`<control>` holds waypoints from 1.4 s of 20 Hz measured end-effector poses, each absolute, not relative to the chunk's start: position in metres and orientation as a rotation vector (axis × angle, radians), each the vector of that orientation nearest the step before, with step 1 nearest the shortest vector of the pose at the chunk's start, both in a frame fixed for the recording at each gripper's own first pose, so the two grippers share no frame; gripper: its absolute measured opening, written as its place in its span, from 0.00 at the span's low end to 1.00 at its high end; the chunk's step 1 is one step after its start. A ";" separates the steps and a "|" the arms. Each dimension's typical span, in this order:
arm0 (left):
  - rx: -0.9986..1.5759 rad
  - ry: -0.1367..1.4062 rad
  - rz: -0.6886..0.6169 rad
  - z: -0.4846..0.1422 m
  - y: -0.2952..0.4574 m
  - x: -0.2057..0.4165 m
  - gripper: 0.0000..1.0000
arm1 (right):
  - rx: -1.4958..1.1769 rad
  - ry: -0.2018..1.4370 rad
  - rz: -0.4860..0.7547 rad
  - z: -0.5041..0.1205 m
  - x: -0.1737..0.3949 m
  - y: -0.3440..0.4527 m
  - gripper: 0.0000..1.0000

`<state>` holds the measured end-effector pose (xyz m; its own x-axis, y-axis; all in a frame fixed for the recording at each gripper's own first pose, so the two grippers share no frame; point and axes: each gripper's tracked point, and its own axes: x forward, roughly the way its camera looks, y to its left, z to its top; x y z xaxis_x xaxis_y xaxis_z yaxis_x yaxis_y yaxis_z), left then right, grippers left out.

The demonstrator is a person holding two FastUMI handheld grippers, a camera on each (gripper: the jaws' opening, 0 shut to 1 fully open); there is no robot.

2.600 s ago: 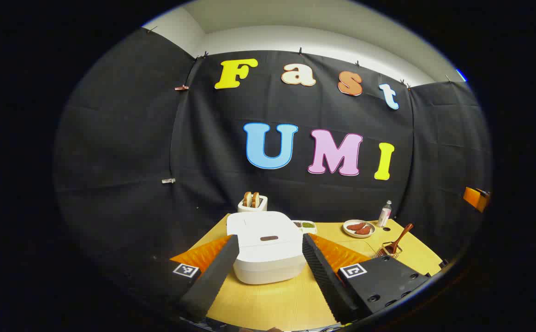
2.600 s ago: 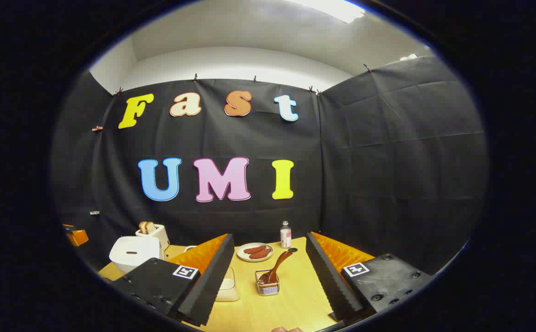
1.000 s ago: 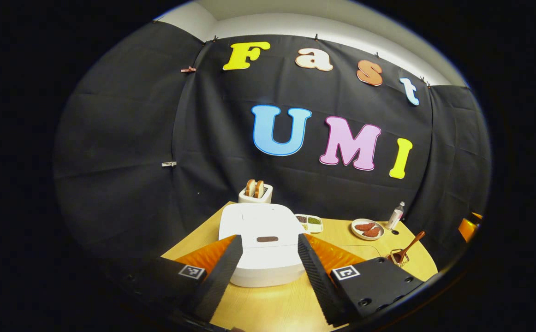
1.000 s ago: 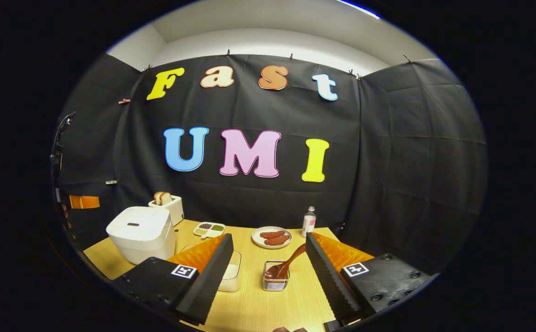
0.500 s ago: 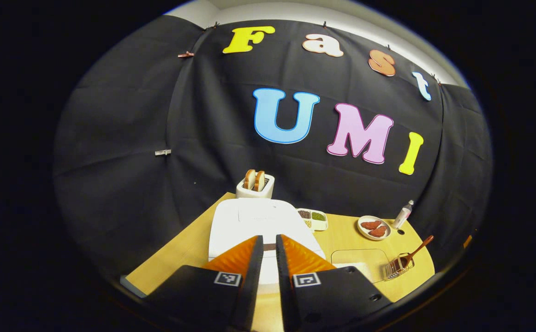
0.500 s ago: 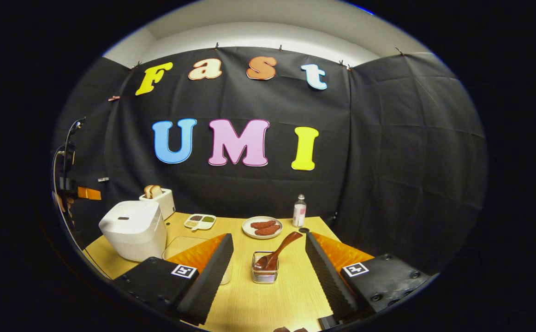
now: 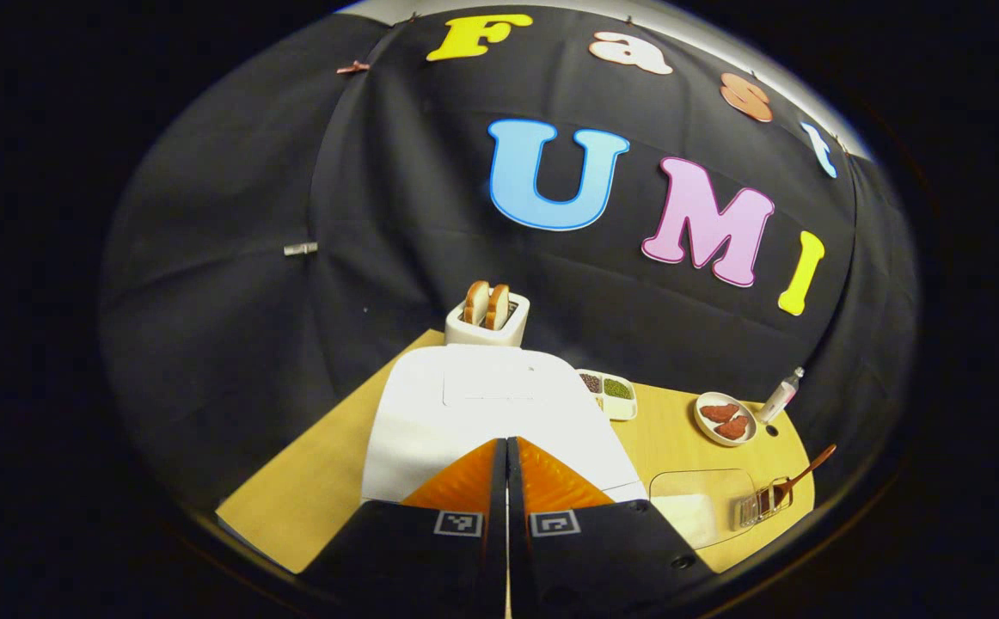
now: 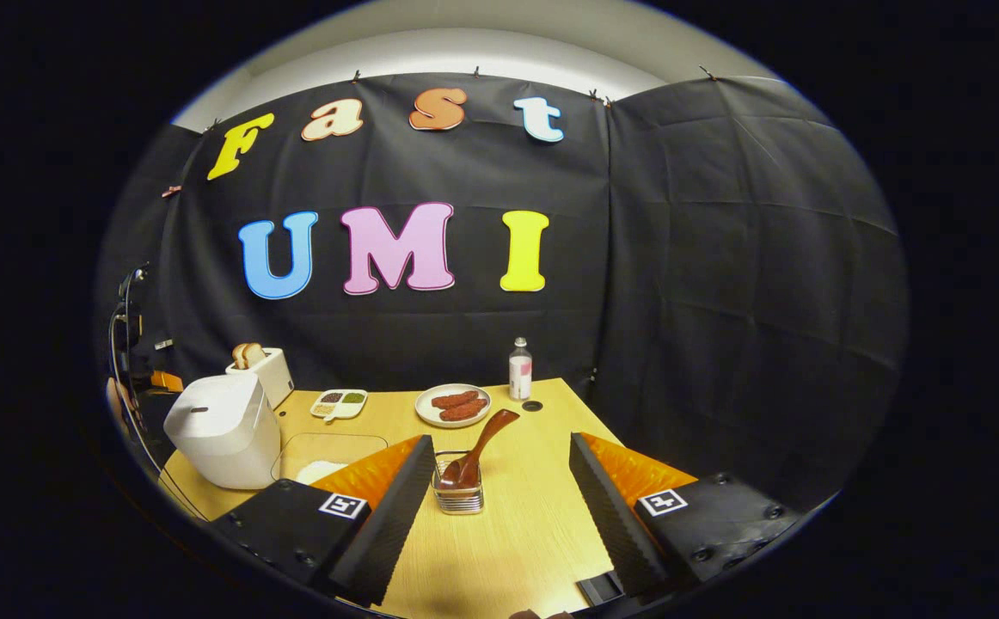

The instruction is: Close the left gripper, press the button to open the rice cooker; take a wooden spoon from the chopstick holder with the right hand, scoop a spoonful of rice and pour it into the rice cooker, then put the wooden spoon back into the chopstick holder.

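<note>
The left claw [image 7: 506, 451] has its fingers pressed together over the white rice cooker [image 7: 482, 404], whose lid is down; the right claw [image 8: 499, 468] stands spread apart near the holder [image 8: 458, 494] with the wooden spoon [image 8: 478, 451] on the table [image 8: 517, 533].

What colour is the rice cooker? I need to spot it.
White; the rice cooker shows best in the right gripper view.
</note>
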<state>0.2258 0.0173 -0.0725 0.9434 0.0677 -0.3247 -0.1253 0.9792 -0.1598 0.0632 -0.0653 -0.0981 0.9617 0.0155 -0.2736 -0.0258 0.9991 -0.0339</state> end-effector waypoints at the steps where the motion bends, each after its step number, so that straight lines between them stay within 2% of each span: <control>1: -0.197 0.340 0.094 -0.078 0.016 0.227 0.05 | -0.040 0.281 0.017 -0.100 0.062 -0.068 0.98; 9: -0.206 0.425 0.083 -0.109 0.007 0.247 0.06 | -0.024 0.321 0.023 -0.115 0.062 -0.073 0.99; 18: -0.195 0.418 0.099 -0.109 0.007 0.249 0.06 | -0.005 0.320 0.041 -0.122 0.081 -0.081 0.99; 20: -0.158 0.339 0.130 -0.081 0.008 0.246 0.06 | 0.003 0.313 0.044 -0.120 0.088 -0.083 0.99; 24: -0.058 0.094 0.219 0.016 0.013 0.223 0.06 | 0.024 0.307 0.066 -0.121 0.099 -0.081 0.99; 28: -0.084 -0.016 0.195 0.055 -0.009 0.186 0.06 | 0.027 0.292 0.098 -0.120 0.110 -0.079 0.99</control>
<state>0.1861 -0.0091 0.0555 0.9809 0.1944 0.0073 -0.1931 0.9775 -0.0851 0.1095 -0.0787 -0.1204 0.9529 0.1005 -0.2862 -0.0927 0.9949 0.0406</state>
